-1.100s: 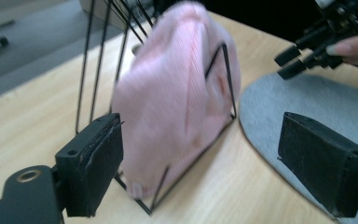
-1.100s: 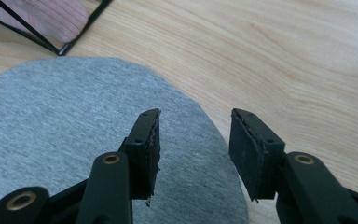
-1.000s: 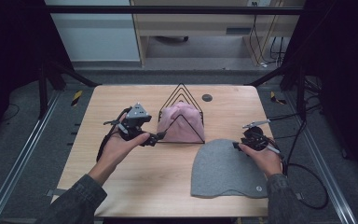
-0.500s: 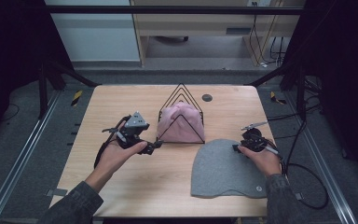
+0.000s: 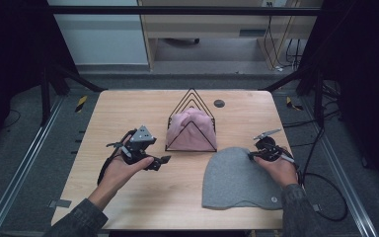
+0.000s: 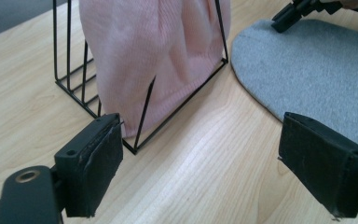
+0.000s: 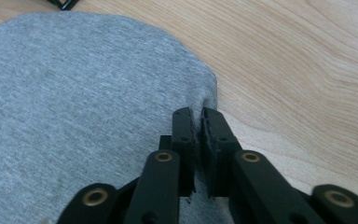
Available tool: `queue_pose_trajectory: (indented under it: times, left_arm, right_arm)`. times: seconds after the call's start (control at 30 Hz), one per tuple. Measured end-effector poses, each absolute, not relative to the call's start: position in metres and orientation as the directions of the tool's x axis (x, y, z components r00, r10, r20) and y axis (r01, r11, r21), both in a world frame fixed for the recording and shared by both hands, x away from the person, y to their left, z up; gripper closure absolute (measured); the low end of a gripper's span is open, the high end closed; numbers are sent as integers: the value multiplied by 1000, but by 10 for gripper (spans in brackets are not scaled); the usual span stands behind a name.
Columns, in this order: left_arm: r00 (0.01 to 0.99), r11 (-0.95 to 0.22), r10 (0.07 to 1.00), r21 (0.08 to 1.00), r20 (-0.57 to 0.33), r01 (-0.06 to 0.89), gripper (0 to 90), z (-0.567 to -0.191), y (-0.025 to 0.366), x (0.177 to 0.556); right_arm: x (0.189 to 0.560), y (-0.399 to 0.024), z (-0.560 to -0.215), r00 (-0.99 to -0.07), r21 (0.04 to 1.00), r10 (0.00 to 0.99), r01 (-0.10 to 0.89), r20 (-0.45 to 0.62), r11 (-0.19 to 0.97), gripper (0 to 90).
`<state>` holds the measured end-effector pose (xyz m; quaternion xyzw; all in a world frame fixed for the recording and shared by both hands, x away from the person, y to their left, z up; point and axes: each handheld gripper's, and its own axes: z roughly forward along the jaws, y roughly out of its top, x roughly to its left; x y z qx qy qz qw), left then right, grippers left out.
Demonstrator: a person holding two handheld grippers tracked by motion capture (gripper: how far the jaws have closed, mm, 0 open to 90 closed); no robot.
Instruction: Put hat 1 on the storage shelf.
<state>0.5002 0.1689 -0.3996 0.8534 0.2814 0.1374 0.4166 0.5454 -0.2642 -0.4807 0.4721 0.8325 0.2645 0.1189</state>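
Grey knitted fabric is pinched between the jaws of the right gripper, which have just closed on the edge of the flat grey beanie lying on the wooden tabletop. Left gripper has jaws wide apart, empty, near the black wire rack holding a pink knitted hat.
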Motion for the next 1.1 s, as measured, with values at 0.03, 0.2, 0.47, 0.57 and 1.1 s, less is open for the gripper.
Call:
queue_pose_trajectory:
  times: [0.03,0.2,0.47,0.57,1.1]
  left_arm:
    - [805,-497,593,786,-2,368,131,-401,169,499]
    - [808,-504,590,778,-9,376,131,-406,171,497]
    - [822,-521,568,755,-41,397,129,-420,173,492]
    - [833,-539,552,742,-48,399,126,-426,174,489]
    - [861,-554,498,727,-102,406,137,-446,171,481]
  right_arm:
    - [545,-264,-481,-528,556,848,722,57,412,856]
    - [540,-262,-474,-545,571,836,708,69,414,863]
    - [522,-253,-448,-610,645,787,638,89,421,866]
    - [512,-247,-435,-640,671,763,603,85,431,866]
    - [468,-219,-382,-735,798,677,428,34,425,868]
